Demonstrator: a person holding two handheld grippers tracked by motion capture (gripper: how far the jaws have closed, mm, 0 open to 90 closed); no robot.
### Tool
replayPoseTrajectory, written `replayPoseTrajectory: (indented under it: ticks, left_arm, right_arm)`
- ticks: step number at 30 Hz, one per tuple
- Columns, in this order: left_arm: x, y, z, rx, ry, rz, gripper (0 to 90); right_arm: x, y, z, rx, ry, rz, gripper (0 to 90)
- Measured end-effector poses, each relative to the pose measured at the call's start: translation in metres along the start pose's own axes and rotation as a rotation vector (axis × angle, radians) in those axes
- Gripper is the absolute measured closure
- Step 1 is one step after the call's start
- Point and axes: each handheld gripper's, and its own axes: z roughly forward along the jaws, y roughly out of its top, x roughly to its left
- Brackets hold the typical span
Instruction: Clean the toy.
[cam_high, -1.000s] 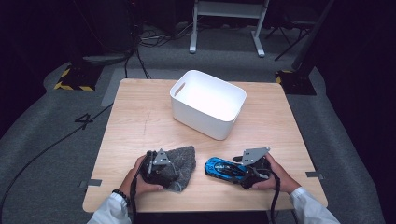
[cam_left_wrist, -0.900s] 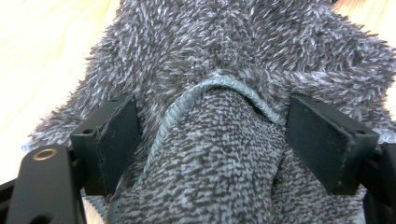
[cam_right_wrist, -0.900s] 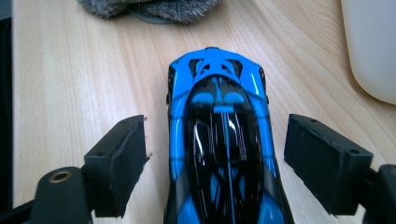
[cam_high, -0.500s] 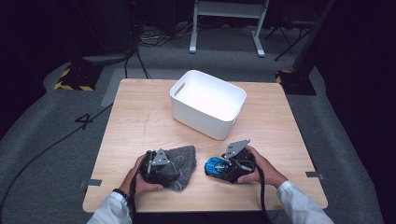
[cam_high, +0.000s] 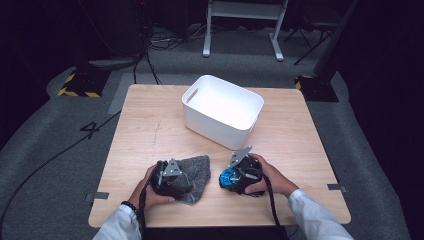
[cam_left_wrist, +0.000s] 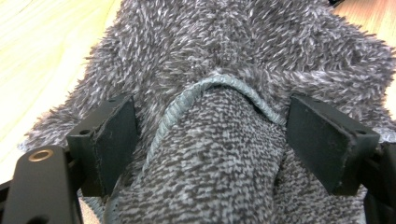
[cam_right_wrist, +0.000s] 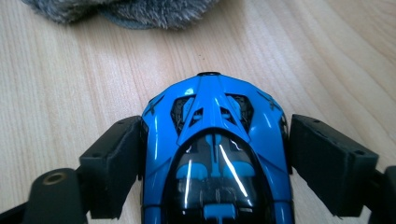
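A grey fuzzy sock (cam_high: 200, 167) lies on the table (cam_high: 150, 130) near its front edge. My left gripper (cam_high: 184, 182) is on it. In the left gripper view the sock's knitted cuff (cam_left_wrist: 219, 154) fills the gap of the left gripper (cam_left_wrist: 210, 135), whose jaws stand wide and do not squeeze it. To the right a blue toy car (cam_high: 226, 177) rests on the wood. My right gripper (cam_high: 234, 179) straddles the toy car (cam_right_wrist: 215, 107), and in the right gripper view the right gripper (cam_right_wrist: 215, 154) has one pad along each side, with a slim gap at the right.
A white plastic bin (cam_high: 220, 122) stands behind both hands at the table's middle. Bare wood stretches to its left and right. The sock's edge (cam_right_wrist: 140, 14) lies just ahead of the car. Cables and stands lie on the dark floor beyond the table.
My right gripper has slid left along the car, from behind its tail to astride its body. The car, the sock and the left gripper have stayed put.
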Motion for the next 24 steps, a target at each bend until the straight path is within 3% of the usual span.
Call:
replayPoseTrajectory:
  ticks: [6,13,21,24]
  left_arm:
    - [0.000,0.000,0.000,0.000,0.000,0.000,17.5]
    - [0.000,0.000,0.000,0.001,0.002,0.001,17.5]
    - [0.000,0.000,0.000,0.001,0.003,-0.001,17.5]
    - [-0.001,0.000,0.000,0.000,0.009,-0.006,17.6]
  right_arm:
    - [-0.002,0.005,0.008,0.034,0.001,0.023,16.5]
    - [0.005,0.011,0.010,0.045,-0.027,-0.008,24.5]
    - [0.006,0.006,0.007,0.012,-0.033,-0.021,25.0]
    - [0.006,0.003,0.000,-0.033,-0.042,-0.012,25.1]
